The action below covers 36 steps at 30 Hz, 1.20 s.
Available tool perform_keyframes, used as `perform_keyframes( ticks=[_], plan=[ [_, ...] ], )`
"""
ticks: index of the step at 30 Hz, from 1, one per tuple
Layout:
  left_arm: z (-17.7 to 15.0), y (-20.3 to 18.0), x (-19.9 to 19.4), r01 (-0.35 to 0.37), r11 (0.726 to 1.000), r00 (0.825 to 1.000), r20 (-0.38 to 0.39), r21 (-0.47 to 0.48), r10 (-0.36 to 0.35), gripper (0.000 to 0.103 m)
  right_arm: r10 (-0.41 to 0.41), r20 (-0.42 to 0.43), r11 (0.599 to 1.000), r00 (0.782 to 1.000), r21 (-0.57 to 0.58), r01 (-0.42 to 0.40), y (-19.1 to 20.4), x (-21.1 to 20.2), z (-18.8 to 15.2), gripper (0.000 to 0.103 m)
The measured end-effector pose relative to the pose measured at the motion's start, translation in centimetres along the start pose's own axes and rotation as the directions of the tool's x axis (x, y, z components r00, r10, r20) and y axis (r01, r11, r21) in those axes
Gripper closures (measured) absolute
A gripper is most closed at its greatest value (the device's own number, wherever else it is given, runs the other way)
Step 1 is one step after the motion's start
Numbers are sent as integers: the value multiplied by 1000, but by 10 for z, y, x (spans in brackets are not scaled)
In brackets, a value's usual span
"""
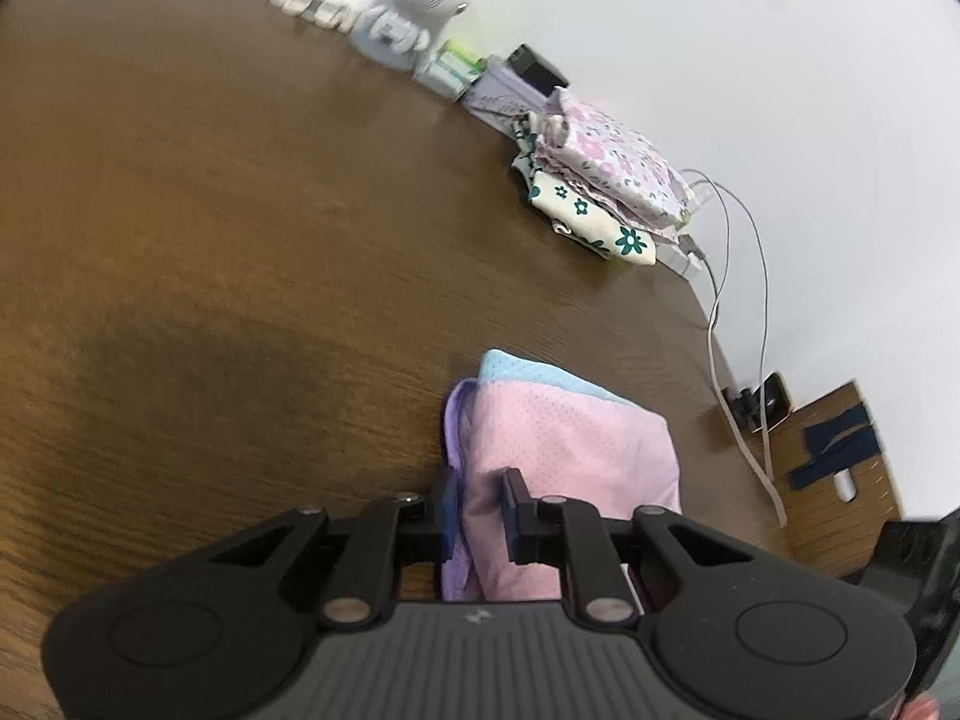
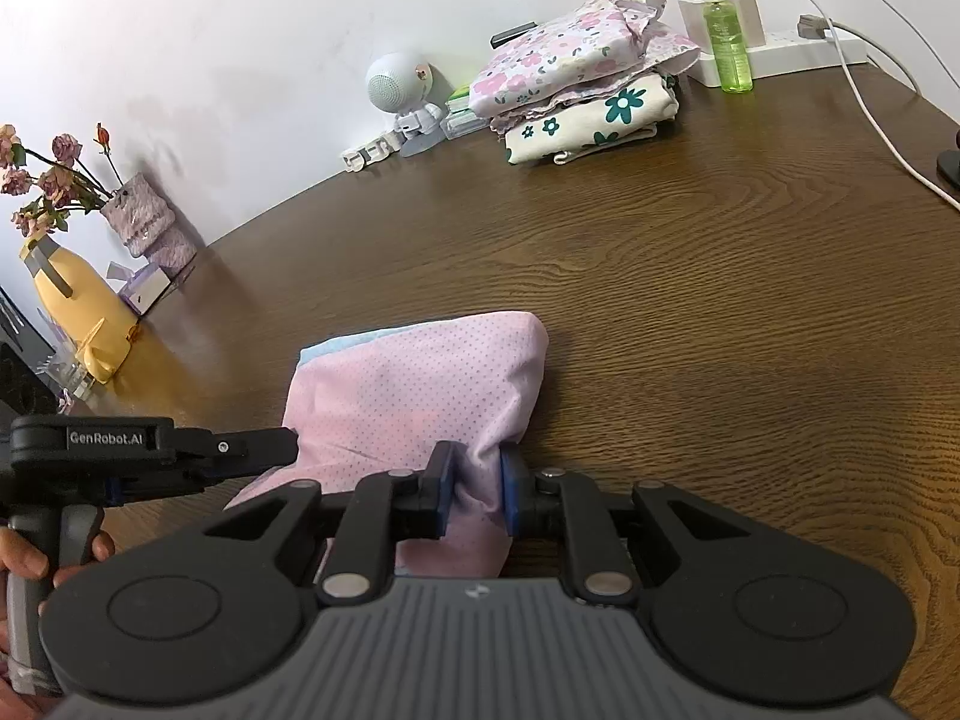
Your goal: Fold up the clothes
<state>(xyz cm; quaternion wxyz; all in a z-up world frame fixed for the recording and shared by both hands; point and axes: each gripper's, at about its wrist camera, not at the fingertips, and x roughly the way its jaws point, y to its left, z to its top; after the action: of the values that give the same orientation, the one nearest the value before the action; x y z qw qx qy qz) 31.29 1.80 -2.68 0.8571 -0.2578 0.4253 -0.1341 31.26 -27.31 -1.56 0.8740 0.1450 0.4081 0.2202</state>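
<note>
A pink dotted garment (image 1: 570,438) (image 2: 414,378) with a light blue layer underneath lies folded on the brown wooden table (image 1: 240,240) (image 2: 720,300). My left gripper (image 1: 480,498) is shut on the garment's near left edge, with fabric bunched between its blue pads. It also shows from the side in the right wrist view (image 2: 291,447), held by a hand (image 2: 24,558). My right gripper (image 2: 477,480) is shut on the near right corner, cloth pinched between its pads. A stack of folded floral clothes (image 1: 600,180) (image 2: 576,78) rests at the table's far edge by the wall.
Along the wall stand a white round-headed robot figure (image 1: 414,6) (image 2: 396,90), a green bottle (image 2: 729,48), a power strip (image 2: 798,48) with white cables (image 1: 738,300), a vase of dried flowers (image 2: 144,222) and a yellow jug-like object (image 2: 78,312).
</note>
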Motion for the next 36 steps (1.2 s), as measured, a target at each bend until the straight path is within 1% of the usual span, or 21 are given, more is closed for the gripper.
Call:
perform_keyframes(
  ticks=[2,5,6,10,11,13,16,18,20,23,26,27,28,29,30,31,32,33,34,35,36],
  plan=[
    [-1,-2,1,3,1000,1000,2,3,-3,88,2,2,1000,1000,2,-2,0,0,0,88],
    [0,2,5,23,999,1000,-12,-34,-24,90,9,7,1000,1000,10,-9,-2,1,0,88],
    [0,2,5,23,999,1000,-14,-32,-24,95,12,10,1000,1000,14,-12,-2,1,-1,88],
    [-2,0,5,22,1000,1000,-5,-7,-22,99,33,19,999,999,43,-34,-6,1,-3,88],
    [-2,-1,4,25,1000,1000,1,-3,-25,99,40,21,998,999,53,-41,-7,1,-4,88],
    [-1,-1,1,56,998,998,12,-11,-55,99,65,28,994,997,86,-67,-10,0,-4,94],
    [3,-2,-7,88,996,996,37,-14,-87,99,101,47,987,994,118,-106,-12,-5,-2,95],
    [5,-4,-11,94,996,995,46,-9,-94,99,122,62,983,991,131,-129,-12,-10,1,95],
    [8,-7,-14,98,995,994,53,-3,-98,99,118,74,985,990,116,-126,-7,-14,6,95],
    [5,-3,-7,99,995,995,26,-30,-98,99,78,63,992,995,95,-84,-3,-11,8,95],
    [1,1,2,99,993,995,-4,-61,-99,98,13,42,997,999,76,-16,-4,-6,6,95],
    [1,3,2,97,993,995,-4,-72,-98,98,-11,47,998,999,67,8,-3,-7,6,90],
    [1,6,1,95,992,995,-1,-83,-96,95,-35,52,998,998,57,32,-2,-8,5,82],
    [1,9,-1,93,991,996,2,-94,-94,92,-55,61,998,997,41,52,0,-11,5,80],
    [1,11,-2,92,990,996,5,-105,-92,87,-53,86,999,995,-8,54,9,-20,4,74],
    [1,14,-3,90,989,996,8,-115,-89,80,-50,112,997,992,-56,56,18,-29,3,63],
    [1,16,-5,88,988,996,11,-126,-87,75,-45,134,993,990,-106,59,27,-37,1,58],
    [2,17,-10,73,990,997,24,-122,-70,62,-32,140,984,990,-171,56,40,-43,-1,51],
    [3,18,-17,52,992,998,41,-112,-48,51,-12,134,967,991,-250,46,55,-46,-5,47],
    [4,19,-24,32,994,998,58,-102,-26,47,4,124,944,992,-328,37,70,-48,-9,42],
    [5,19,-30,8,996,998,68,-90,-2,41,9,104,915,995,-403,34,85,-44,-14,38]
  ],
)
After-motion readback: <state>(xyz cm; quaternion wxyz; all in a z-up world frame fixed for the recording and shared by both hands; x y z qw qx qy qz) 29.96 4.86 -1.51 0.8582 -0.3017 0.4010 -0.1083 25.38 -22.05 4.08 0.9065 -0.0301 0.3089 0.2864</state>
